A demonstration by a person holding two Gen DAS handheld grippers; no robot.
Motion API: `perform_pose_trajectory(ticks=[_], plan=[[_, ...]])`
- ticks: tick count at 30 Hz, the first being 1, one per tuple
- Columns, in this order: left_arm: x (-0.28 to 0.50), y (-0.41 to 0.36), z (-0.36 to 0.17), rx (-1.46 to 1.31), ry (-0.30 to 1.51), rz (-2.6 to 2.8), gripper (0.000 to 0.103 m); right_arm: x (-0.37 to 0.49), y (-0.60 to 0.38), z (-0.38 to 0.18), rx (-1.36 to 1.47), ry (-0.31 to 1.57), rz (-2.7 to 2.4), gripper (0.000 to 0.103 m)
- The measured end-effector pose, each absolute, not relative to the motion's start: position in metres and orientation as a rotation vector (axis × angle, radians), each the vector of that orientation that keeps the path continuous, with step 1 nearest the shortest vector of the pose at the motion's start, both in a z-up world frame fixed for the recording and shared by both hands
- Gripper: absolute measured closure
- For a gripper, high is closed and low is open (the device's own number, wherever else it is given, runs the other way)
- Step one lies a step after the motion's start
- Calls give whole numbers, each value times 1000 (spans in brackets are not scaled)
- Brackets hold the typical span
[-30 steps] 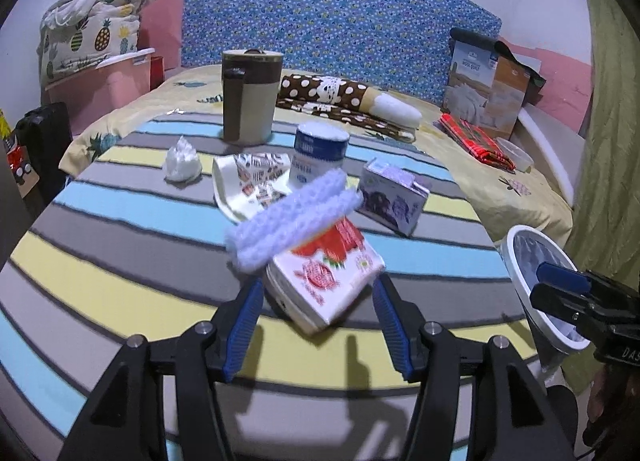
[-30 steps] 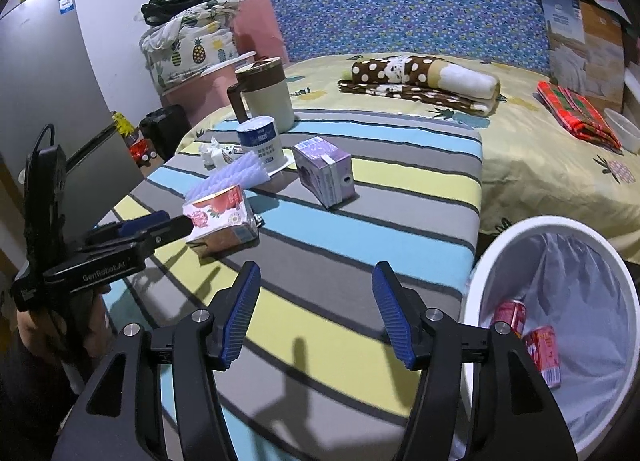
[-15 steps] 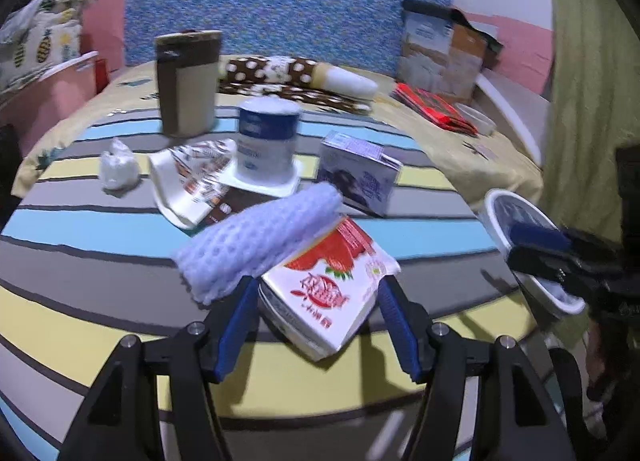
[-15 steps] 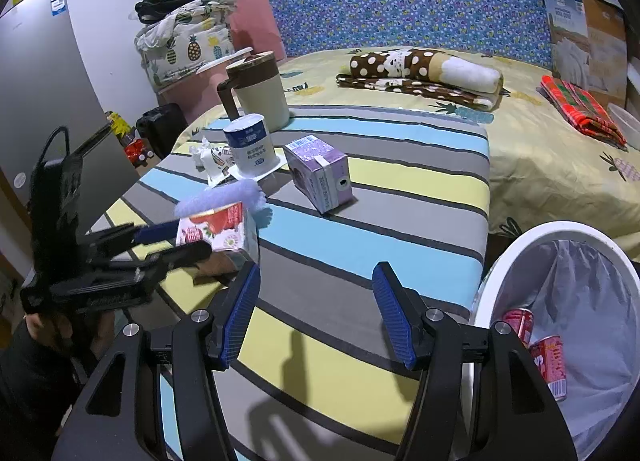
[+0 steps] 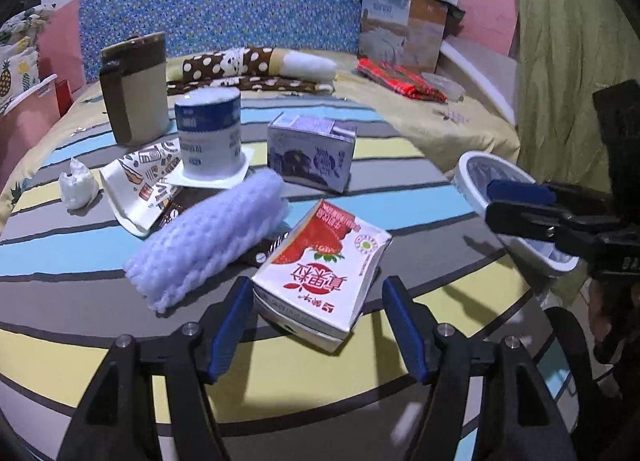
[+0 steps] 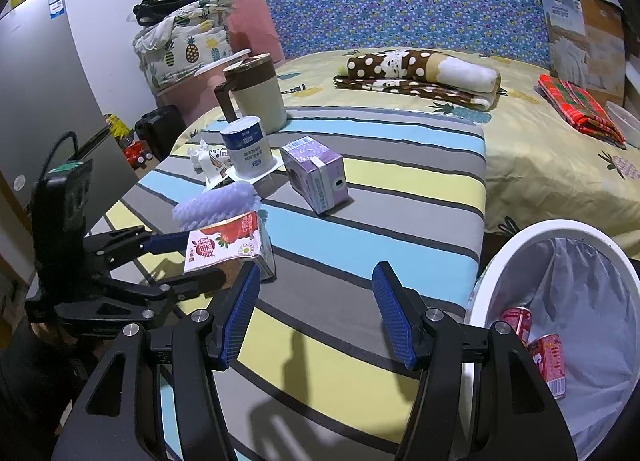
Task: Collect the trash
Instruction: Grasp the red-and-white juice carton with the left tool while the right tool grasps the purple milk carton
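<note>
Left gripper (image 5: 318,325): its jaws had just been opening and stood wide, one pad on each side of the strawberry carton (image 5: 320,285), a gap showing on the right side; it was straddling, not yet squeezing.
Carton: it lay tilted on the striped cloth (image 5: 360,393), its far edge propped on a dark wrapper (image 5: 268,251), which left the near end raised toward the pads.
Foam sleeve (image 5: 208,241): it lay just beside the carton, close to the left pad, likely to be nudged at closing.
Left pose: pitched down at the cloth, approaching from the near edge; the right-wrist view showed it low over the table with the carton between its fingers.
Right gripper (image 6: 316,317): empty, jaws apart, angled down over bare cloth, apparently waiting.
Bin (image 6: 496,261): it stood beside the table's right edge, lined, with two red cans (image 6: 536,345) inside.
Other trash: purple carton (image 6: 316,177), yogurt tub (image 6: 248,149), tissue (image 5: 78,185), further back.
Mug (image 5: 134,89): upright at the rear, probably not trash.
</note>
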State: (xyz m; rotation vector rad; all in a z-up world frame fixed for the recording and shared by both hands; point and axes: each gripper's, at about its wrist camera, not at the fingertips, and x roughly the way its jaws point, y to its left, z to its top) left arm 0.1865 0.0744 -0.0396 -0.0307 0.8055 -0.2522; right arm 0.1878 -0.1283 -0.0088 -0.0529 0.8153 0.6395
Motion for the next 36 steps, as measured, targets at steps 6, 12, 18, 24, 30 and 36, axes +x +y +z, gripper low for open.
perform_pose_trajectory(ticks=[6, 12, 18, 24, 30, 36], plan=[[182, 67, -41, -30, 813, -202, 41, 188, -128, -9, -60, 813, 644, 43], [167, 73, -35, -117, 768, -137, 42, 192, -123, -6, -89, 804, 646, 43], [163, 87, -33, -174, 740, -39, 42, 208, -107, -5, -161, 783, 660, 43], [162, 100, -33, -206, 717, 24, 42, 230, -91, -10, -209, 781, 672, 43], [161, 104, -37, -228, 722, 21, 42, 252, -75, -17, -244, 788, 689, 43], [162, 107, -38, -249, 726, 7, 42, 264, -67, -26, -249, 807, 689, 43]])
